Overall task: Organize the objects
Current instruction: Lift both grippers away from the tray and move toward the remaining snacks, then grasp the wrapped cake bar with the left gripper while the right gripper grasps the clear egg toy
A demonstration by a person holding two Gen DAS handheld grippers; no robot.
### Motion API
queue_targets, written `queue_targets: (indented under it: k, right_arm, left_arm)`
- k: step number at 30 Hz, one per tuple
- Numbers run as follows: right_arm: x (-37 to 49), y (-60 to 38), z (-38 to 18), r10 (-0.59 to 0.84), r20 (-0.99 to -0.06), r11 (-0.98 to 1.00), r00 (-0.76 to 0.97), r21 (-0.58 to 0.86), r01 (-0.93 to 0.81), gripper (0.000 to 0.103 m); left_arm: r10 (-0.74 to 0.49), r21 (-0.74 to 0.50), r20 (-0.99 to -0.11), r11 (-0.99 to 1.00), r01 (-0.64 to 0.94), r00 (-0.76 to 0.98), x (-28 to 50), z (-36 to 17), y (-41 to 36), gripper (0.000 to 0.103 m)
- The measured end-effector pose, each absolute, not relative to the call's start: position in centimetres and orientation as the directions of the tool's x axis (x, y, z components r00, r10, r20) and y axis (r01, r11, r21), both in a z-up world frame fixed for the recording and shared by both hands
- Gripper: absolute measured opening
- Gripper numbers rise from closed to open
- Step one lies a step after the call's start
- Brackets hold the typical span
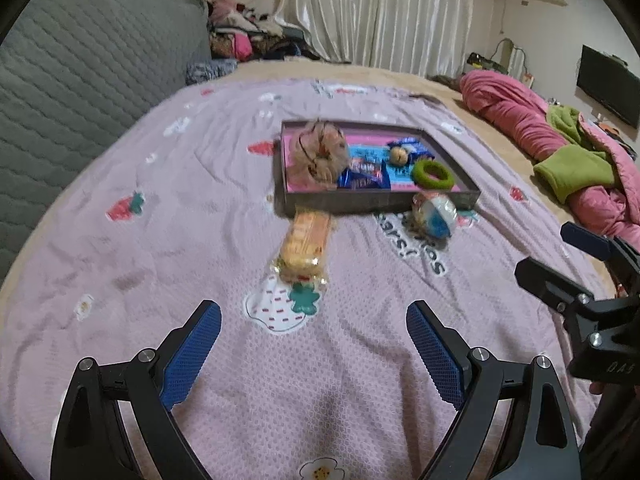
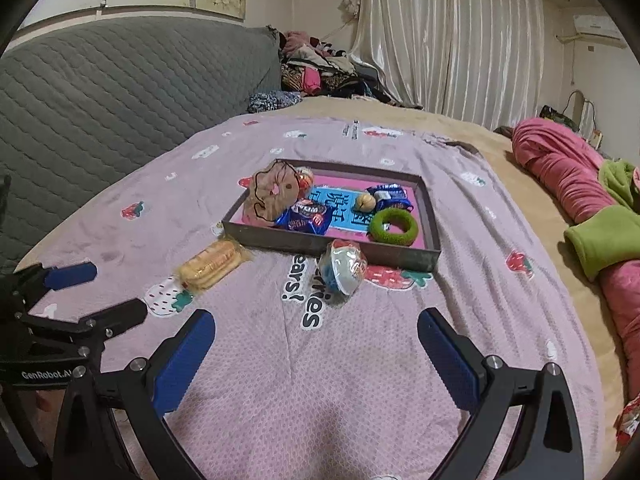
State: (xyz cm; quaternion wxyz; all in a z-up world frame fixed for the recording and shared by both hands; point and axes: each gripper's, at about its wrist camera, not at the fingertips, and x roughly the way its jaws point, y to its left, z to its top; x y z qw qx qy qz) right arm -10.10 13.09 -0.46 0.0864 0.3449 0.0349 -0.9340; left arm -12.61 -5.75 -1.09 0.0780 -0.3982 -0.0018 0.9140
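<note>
while both grippers hover above the bed's near edge, the left gripper (image 1: pixel 314 344) and right gripper (image 2: pixel 316 354) have fingers spread, holding nothing. mid-bed sits the tray (image 2: pixel 320 245); a biscuit pack (image 2: pixel 212 266) and a wrapped ball (image 2: pixel 344 266) lie just outside its near wall.
</note>
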Motion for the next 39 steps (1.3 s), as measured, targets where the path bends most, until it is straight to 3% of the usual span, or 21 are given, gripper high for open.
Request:
queue_targets:
  k: [19,39]
  right_arm:
    - [-16.8,14.3,-3.9,-0.137,-0.68,-0.988,-0.72,0.042,0.147,0.102]
    - [-23.7,14.2,-8.1,-0.06,-0.769,-0.991,-0.637,-0.028,0.128,0.102]
  left_arm:
    - [0.095,0.013,-0.759,-0.987,-0.16,-0.644,-19.4,-4.6,-4.3,0.094]
    - [0.137,-0.054,-0.8,-0.986,-0.158,-0.583,-25.8,-8.5,-3.8,0.094]
